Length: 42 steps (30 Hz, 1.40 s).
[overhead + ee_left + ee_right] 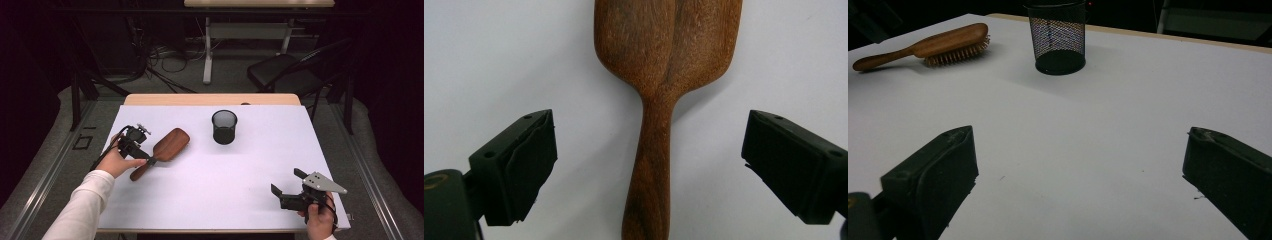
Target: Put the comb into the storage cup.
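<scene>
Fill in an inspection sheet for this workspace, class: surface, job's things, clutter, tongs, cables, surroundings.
Surface: white sheet over a wooden table.
Job's things: wooden hairbrush lying bristles down at the left; black mesh cup upright, apart from it.
Clutter: nothing seen.
Tongs: left tongs open, jaws either side of the brush handle, not touching; right tongs open above bare sheet.
Cables: one trails from the left tongs; more on the floor behind.
Surroundings: black chair, second table's legs, dark room.

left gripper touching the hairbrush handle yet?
Apart. The left gripper view shows the left gripper open, white table visible between each pad and the hairbrush handle on both sides.
</scene>
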Tool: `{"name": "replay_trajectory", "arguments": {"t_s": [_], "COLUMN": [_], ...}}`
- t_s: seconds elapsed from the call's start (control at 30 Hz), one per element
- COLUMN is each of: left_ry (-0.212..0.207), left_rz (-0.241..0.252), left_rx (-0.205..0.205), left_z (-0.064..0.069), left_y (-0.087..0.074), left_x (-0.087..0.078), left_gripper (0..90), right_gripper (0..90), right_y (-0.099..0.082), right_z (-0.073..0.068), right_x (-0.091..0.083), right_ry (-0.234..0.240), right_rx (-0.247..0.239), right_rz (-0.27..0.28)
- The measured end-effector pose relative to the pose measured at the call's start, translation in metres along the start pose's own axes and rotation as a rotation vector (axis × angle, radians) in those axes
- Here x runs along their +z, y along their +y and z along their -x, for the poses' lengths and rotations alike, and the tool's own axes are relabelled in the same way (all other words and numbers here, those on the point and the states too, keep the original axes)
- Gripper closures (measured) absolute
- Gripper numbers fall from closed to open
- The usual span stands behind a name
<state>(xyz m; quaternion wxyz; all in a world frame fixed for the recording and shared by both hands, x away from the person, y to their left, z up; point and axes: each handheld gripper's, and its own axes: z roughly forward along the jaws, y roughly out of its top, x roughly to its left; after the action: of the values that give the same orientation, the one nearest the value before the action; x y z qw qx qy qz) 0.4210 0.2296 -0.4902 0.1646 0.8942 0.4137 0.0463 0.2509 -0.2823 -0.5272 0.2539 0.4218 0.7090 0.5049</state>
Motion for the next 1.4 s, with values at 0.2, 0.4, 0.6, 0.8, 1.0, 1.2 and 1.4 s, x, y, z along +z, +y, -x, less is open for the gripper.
{"name": "replay_trajectory", "arguments": {"t_s": [0.2,0.4,0.6,0.8,1.0,1.2,1.4], "left_ry": [-0.006,-0.015,-0.022,-0.037,-0.038,-0.045,-0.059], "left_rz": [-0.019,-0.033,-0.041,-0.037,-0.055,-0.06,-0.068], "left_rx": [0.0,-0.005,-0.007,-0.008,-0.007,-0.006,-0.008], "left_z": [-0.001,-0.001,-0.001,0.0,-0.001,0.0,0.0], "left_y": [0.001,0.002,0.003,0.004,0.005,0.006,0.008], "left_x": [0.004,0.006,0.01,0.012,0.014,0.018,0.021], "left_gripper": [14.9,15.9,21.0,24.8,29.0,32.5,34.4], "right_gripper": [0.8,0.8,0.9,1.1,1.1,1.2,1.2], "right_y": [0.0,0.0,0.0,0.0,0.0,0.0,0.0], "right_z": [0.0,0.0,0.0,0.0,0.0,0.0,0.0], "right_x": [0.0,0.0,0.0,0.0,0.0,0.0,0.0], "right_ry": [0.002,0.002,0.004,0.003,0.004,0.003,0.004], "right_rx": [0.002,0.001,-0.002,-0.002,-0.002,-0.004,-0.004], "right_rz": [-0.003,-0.003,-0.007,-0.004,-0.006,-0.007,-0.009]}}
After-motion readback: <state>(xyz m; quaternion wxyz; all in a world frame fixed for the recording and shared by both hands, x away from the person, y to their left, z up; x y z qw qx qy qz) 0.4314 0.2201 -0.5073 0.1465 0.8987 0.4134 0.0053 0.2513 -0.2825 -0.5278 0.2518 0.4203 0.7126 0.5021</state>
